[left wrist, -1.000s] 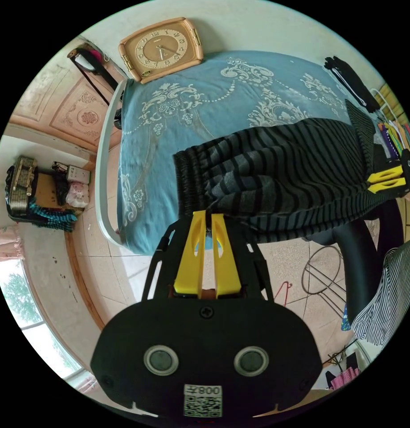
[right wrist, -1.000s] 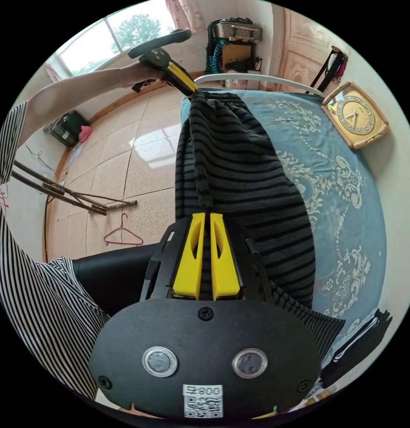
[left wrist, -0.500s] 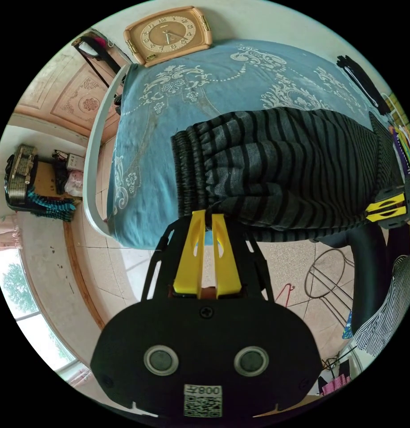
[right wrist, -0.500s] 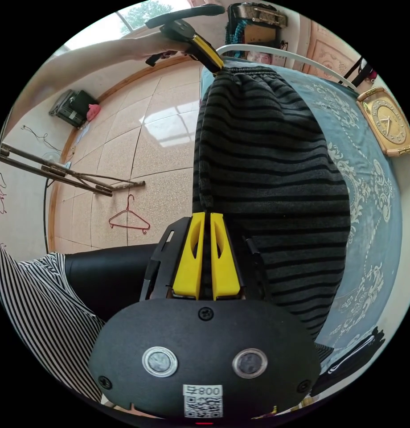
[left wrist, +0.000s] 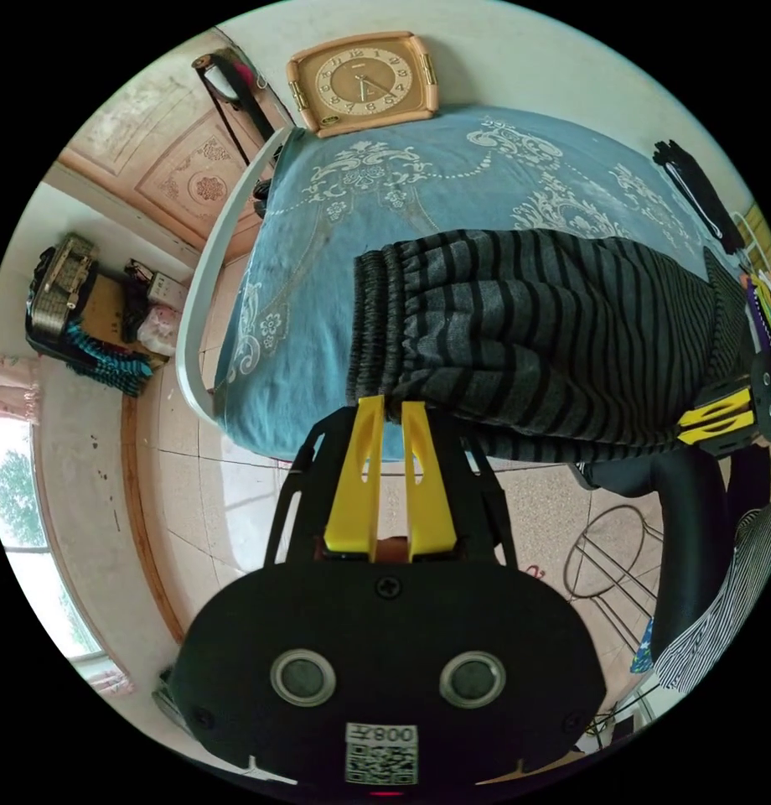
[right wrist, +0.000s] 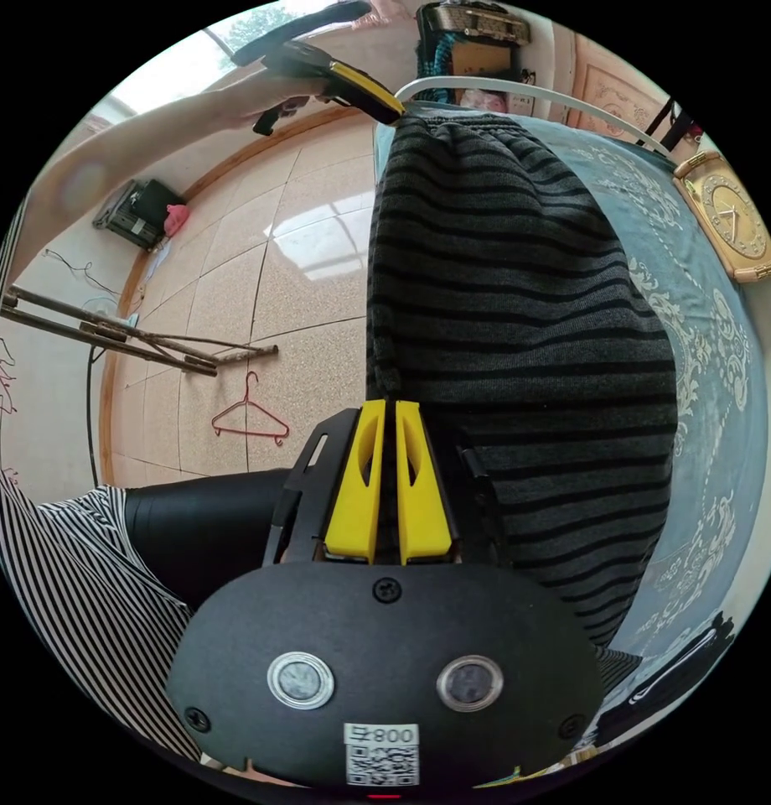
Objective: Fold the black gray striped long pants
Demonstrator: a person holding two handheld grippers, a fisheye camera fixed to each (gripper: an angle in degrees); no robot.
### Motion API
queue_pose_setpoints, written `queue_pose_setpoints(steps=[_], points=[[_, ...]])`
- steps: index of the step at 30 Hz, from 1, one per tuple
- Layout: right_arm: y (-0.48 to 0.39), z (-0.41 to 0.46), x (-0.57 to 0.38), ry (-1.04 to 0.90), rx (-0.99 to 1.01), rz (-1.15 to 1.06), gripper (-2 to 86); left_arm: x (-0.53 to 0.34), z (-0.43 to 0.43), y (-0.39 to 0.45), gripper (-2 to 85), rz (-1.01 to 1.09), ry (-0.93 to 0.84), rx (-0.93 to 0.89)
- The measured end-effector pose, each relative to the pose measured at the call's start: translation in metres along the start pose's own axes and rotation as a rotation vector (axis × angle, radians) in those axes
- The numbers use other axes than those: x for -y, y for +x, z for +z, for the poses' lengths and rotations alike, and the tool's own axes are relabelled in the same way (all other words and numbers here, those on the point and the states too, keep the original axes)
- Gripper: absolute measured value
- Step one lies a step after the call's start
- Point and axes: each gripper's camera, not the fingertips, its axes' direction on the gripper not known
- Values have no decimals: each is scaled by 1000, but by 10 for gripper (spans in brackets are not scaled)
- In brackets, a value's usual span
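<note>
My left gripper (left wrist: 390,407) pinches the elastic waistband corner of the black gray striped long pants (left wrist: 553,335), both yellow jaws closed on the fabric at the bed's near edge. My right gripper (right wrist: 384,408) clamps the same near edge of the pants further along, jaws pressed together on the cloth. The pants lie flat across the blue patterned bedspread (left wrist: 419,184), spread between my two grippers. In the right gripper view my left gripper (right wrist: 377,96) sits at the waistband end. A square clock (left wrist: 364,80) rests at the far side of the bed. A red hanger (right wrist: 250,419) lies on the tiled floor (right wrist: 293,277).
</note>
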Motion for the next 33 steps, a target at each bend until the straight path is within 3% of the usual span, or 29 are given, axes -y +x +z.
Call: queue_pose_setpoints(steps=[5,8,15,19,21,28,33], points=[[20,30,2,-15,32,44,23,-29,4,5,4,-33,-20,2],[30,41,0,-3,50,59,23,-56,0,2,3,-133,-34,105],[46,67,-8,3,39,60,24,-94,-29,26,1,-267,239,-183],[61,85,-15,-1,54,59,26,-86,17,40,1,-310,25,-138],[69,94,-21,8,69,72,26,-90,27,40,1,-341,4,-159],[117,114,-67,142,270,241,22,-111,-13,73,1,-390,127,-70],[150,118,-113,261,417,339,8,-119,-37,134,1,-318,232,-173]])
